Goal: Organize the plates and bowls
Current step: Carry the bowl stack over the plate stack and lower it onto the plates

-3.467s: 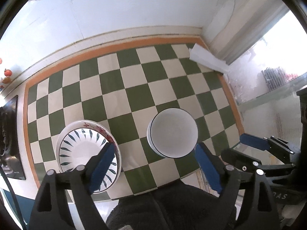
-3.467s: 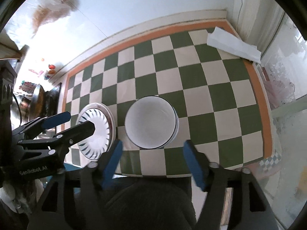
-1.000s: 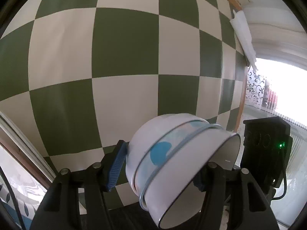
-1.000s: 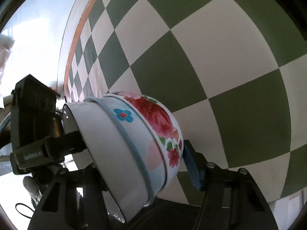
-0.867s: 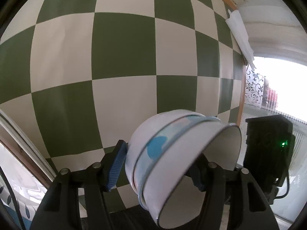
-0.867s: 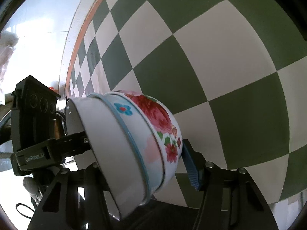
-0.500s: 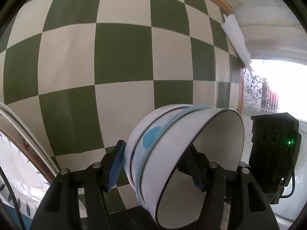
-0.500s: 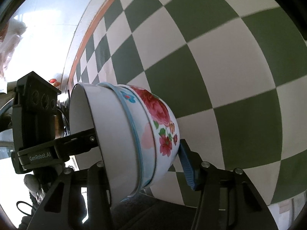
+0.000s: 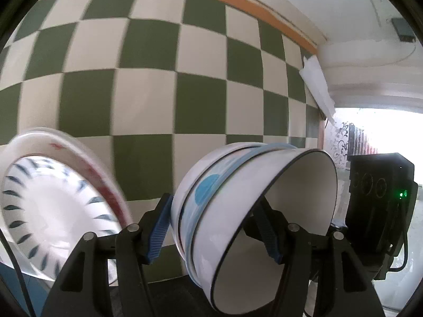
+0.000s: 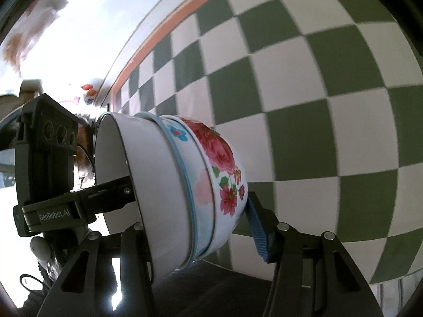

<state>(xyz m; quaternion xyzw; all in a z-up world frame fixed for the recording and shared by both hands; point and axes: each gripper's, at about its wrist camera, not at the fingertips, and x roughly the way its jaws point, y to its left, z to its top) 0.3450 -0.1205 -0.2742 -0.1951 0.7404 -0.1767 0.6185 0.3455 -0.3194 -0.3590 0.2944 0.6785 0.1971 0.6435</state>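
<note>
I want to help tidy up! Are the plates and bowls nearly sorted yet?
Partly. The plates already sit in one pile on the checked cloth. Right now the left gripper and right gripper both grip the nested stack of bowls, tipped in the air. It has not been set down yet.

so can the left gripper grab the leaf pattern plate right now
Probably not: the left gripper is already clamped on the bowl stack, so its jaws are full, though the plate sits close beside it.

3 nested bowls [image 9: 253, 200] (outermost floral) tipped sideways above the checkered cloth; leaf-patterned plates [image 9: 53, 206] beside.
</note>
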